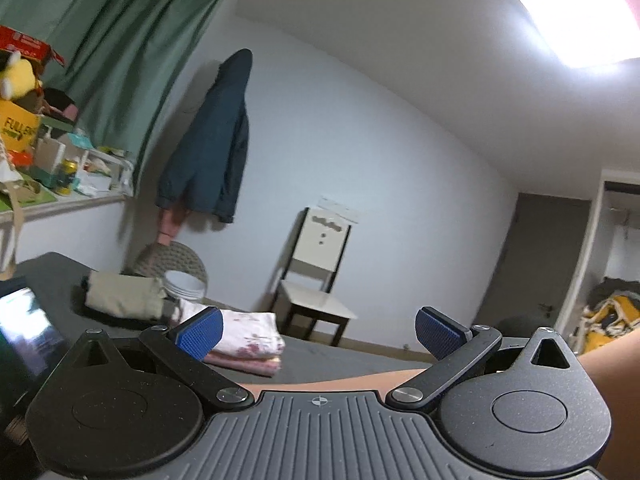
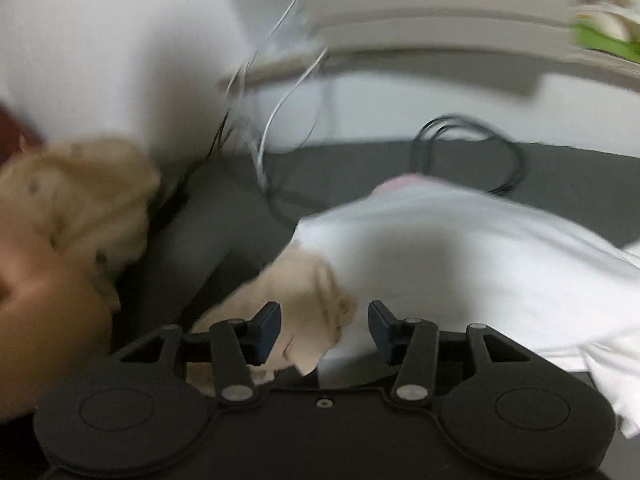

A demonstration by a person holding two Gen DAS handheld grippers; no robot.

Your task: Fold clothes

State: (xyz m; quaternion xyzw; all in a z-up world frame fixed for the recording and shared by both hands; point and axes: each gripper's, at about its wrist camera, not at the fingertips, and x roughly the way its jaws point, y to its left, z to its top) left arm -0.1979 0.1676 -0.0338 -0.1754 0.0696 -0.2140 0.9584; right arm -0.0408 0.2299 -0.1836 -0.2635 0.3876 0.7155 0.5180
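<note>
The left hand-held gripper (image 1: pixel 318 334) is pointing up and out across the room with its jaws spread wide and nothing between them, apparently waiting while the other side works. Ahead of it and slightly left, 1 folded floral stack (image 1: pixel 248 340) is resting on the dark bed (image 1: pixel 48 276), likely parked there as finished work, with a folded beige piece (image 1: pixel 120 294) further left beyond it.

The right hand-held gripper (image 2: pixel 324 330) is hanging low over the bed, jaws parted moderately. A cream garment (image 2: pixel 316 292) is lying bunched between and just ahead of them, overlapping a white garment (image 2: pixel 460 248) spreading right. Blur is hiding whether the pads are touching cloth; it is probably lining up a grab.
</note>
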